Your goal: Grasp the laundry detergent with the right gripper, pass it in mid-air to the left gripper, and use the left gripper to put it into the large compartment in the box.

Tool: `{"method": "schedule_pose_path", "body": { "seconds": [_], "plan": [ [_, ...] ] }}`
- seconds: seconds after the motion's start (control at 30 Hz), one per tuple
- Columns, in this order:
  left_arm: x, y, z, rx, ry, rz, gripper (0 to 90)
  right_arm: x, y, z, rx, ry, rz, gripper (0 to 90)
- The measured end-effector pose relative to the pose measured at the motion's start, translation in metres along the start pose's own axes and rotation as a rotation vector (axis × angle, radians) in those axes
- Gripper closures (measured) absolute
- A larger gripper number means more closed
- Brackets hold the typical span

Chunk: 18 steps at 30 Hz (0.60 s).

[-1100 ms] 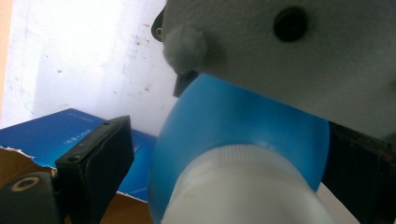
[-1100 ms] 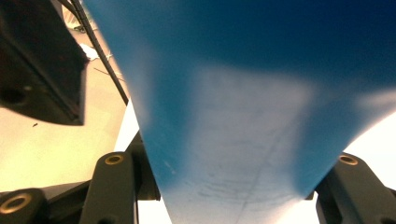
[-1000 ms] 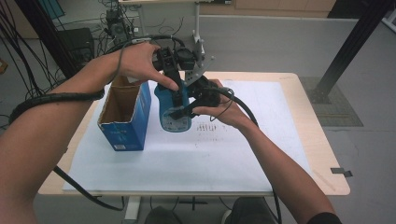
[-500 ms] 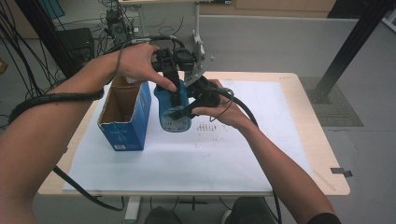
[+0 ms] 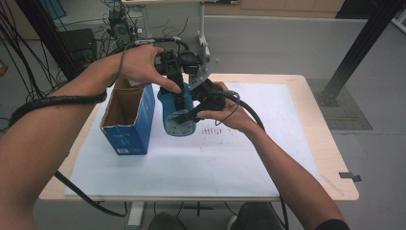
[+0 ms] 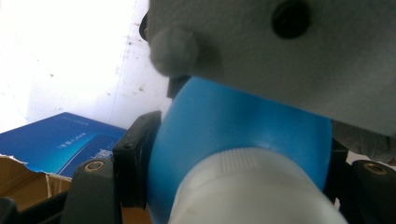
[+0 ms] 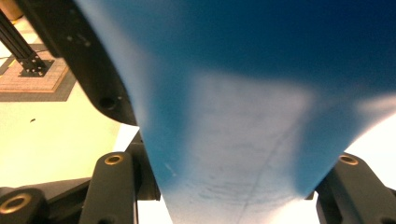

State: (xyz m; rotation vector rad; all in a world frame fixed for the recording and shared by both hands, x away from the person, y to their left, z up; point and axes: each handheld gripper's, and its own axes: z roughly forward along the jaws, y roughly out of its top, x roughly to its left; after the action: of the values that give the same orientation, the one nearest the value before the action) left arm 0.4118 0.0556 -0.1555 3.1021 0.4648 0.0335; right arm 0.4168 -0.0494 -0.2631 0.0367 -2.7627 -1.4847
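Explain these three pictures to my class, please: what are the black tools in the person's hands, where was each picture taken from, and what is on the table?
A person holds a hand-held two-jaw gripper in each hand; there is no robot arm. The high view looks down on the table from above the person's side. The other two views come from small cameras riding on each gripper, looking along its black jaws.

On the white sheet stands an open blue cardboard box. Beside it, both grippers hold a blue bottle. The left gripper has just closed its jaws around the bottle near its white cap, seen close up in the left gripper view. The right gripper is shut on the bottle's body, the blue surface in the right gripper view.
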Motion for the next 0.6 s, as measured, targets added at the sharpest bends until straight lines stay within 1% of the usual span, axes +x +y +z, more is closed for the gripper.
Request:
{"method": "schedule_pose_path", "body": {
  "seconds": [0.1, 0.2, 0.6],
  "plan": [
    [0.0003, 0.0009, 0.0004, 0.010, -0.008, -0.002, 33.9, 0.0000, -0.0008, 0.0004, -0.002, 0.004, 0.002, 43.9],
    [0.0006, 0.0012, 0.0012, 0.007, -0.003, -0.001, 34.0, -0.0003, -0.0015, 0.0003, -0.001, 0.003, 0.003, 43.8],
    [0.0027, 0.0014, 0.0020, 0.014, -0.012, -0.002, 34.1, -0.0015, -0.0021, 0.0013, -0.003, 0.006, 0.006, 43.7]
  ]
}}
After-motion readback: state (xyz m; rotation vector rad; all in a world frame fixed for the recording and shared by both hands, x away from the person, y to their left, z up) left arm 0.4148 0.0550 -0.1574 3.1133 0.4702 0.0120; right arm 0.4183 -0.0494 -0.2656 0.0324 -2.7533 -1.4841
